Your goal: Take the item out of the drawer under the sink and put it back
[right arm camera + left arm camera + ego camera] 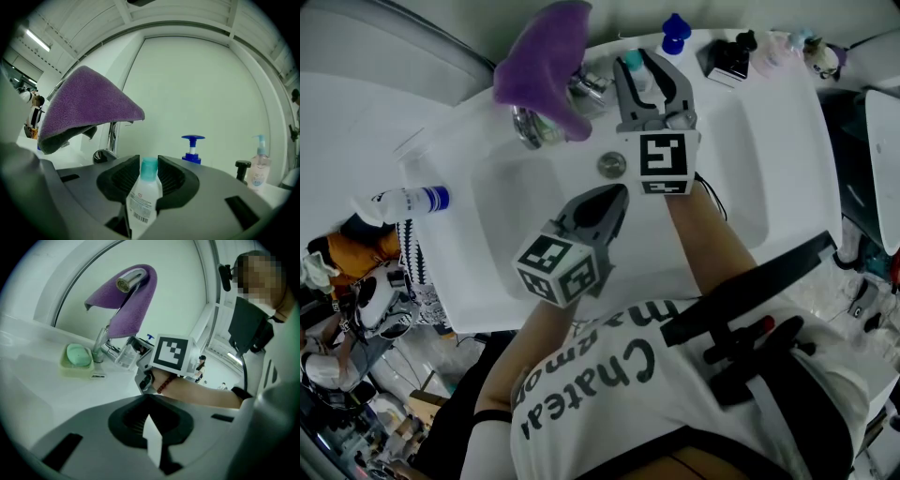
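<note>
Right tool [149, 164] grips the small teal-capped bottle [143, 197] upright above the back of the sink [741, 159], upper middle of the head view, likely steadying it for the drawer, while the left tool [619, 195], closed and empty, waits below.

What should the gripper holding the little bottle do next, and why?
Probably carry the little bottle down toward the drawer. The right gripper holds it up over the sink, beside the purple cloth, and the drawer under the sink isn't in view here.
</note>
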Demonstrator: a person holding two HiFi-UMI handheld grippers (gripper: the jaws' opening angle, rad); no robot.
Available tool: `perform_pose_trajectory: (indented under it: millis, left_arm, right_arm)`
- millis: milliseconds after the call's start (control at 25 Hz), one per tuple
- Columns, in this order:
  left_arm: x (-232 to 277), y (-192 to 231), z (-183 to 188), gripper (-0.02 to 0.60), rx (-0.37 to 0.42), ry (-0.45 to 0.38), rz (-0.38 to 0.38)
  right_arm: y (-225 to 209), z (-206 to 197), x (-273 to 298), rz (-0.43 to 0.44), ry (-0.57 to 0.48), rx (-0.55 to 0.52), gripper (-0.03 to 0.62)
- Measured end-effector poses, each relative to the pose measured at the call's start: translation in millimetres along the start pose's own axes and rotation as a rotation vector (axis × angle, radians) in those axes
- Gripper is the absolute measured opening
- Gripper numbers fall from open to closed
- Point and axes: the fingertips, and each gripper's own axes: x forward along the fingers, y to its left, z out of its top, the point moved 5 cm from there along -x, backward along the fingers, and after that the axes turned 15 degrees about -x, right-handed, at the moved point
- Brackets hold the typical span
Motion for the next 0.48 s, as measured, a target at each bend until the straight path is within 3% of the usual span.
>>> perform_pose_trajectory:
  millis: [480]
  left_arm:
    - [-2.3,-0.6,0.1,0.009,-0.003,-0.009,0.008]
  right_arm:
    - [-1.5,-0.3,-0.6,-0.010,0.008,-0.011,0.132]
